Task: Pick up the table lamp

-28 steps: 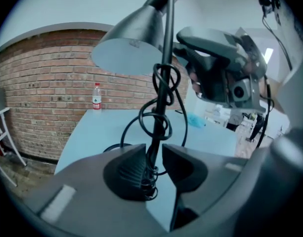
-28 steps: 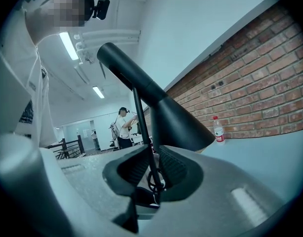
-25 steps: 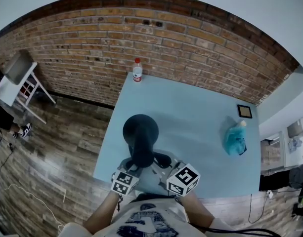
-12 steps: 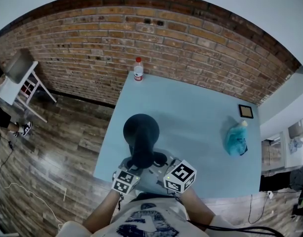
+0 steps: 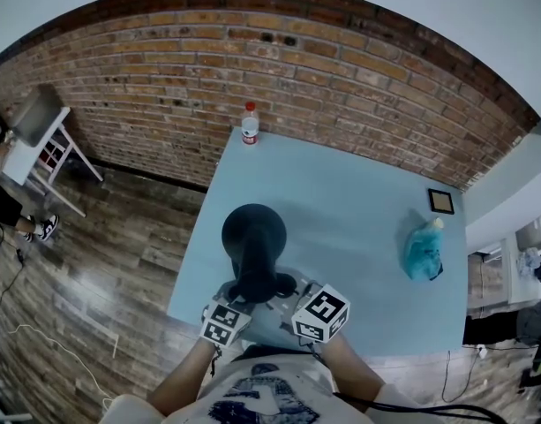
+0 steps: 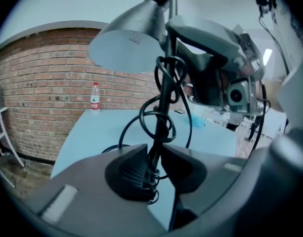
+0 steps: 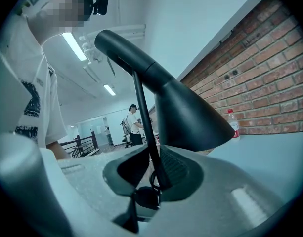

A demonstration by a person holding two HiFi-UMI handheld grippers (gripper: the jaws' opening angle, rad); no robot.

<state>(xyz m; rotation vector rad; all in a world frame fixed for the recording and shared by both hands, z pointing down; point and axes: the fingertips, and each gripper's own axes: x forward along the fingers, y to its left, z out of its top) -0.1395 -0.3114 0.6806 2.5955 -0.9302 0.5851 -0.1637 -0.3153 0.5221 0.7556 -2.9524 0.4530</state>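
My table lamp (image 5: 253, 237) stands upright on the light blue surface (image 5: 358, 201), close to its near edge and toward its left corner. The black shade (image 6: 126, 46) leans out over the surface, away from me, and the round base (image 5: 263, 286) rests flat on it.

Both grippers sit at that same near edge, side by side and aimed inward at the lamp's thin stem (image 7: 144, 112).

The left gripper (image 6: 155, 152) has its jaws set narrowly around the lower stem, where the black cord (image 6: 156, 117) is looped around it. Those jaws have just been closing. The stem and cord lie against one ribbed pad (image 6: 134, 169), while a sliver of blue surface shows beside the other, so I do not read this as a firm clamp.

The right gripper (image 7: 150, 162) is much the same. Its jaws are narrowly apart with the stem running between them, close against one ribbed pad (image 7: 175, 168), and a slim gap is left on the other side.

Elsewhere on the surface, a water bottle (image 5: 250, 124) stands at the far left corner. A crumpled teal bag (image 5: 422, 253) lies near the right edge, and a small framed picture (image 5: 440, 201) lies beyond it, toward the far right corner. A brick wall (image 5: 164, 78) runs behind the far edge, and wooden floor (image 5: 93, 281) shows off the left edge
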